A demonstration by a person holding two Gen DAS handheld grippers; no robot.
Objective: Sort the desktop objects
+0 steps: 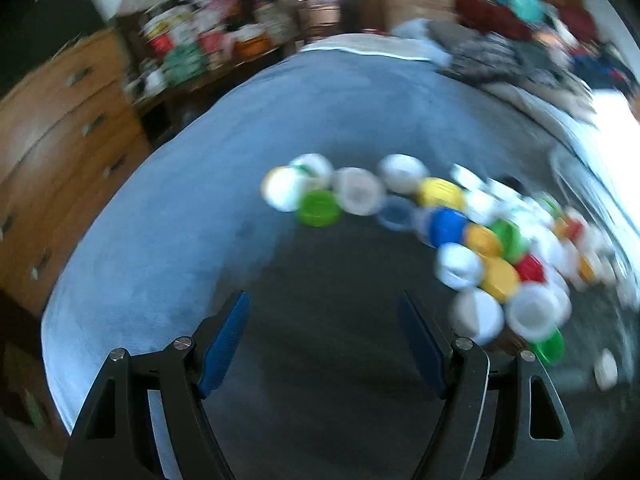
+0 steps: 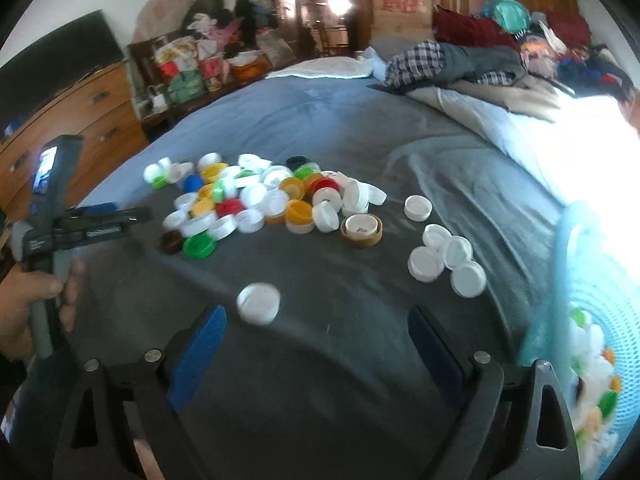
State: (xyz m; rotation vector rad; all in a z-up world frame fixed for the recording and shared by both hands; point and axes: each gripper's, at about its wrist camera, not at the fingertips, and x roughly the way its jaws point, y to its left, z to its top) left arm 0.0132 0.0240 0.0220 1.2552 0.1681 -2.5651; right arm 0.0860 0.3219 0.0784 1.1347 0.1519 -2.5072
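- A heap of round plastic bottle caps [image 2: 260,200], white, yellow, green, red and blue, lies on a grey-blue bedspread [image 2: 320,120], its long axis running left to right.
- One blurred white cap [image 2: 258,303] sits apart, nearer than the heap, just ahead of the right gripper [image 2: 316,344], jaws spread, pinching nothing.
- The left gripper [image 1: 322,340], beside the heap, gapes empty.
- A turquoise mesh basket [image 2: 592,320], right of the heap, holds caps.

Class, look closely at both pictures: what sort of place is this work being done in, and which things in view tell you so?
Most likely a bedroom in a home. The bottle caps lie on a bed with a grey-blue cover, clothes are piled at its far end, and a wooden chest of drawers stands beside it.
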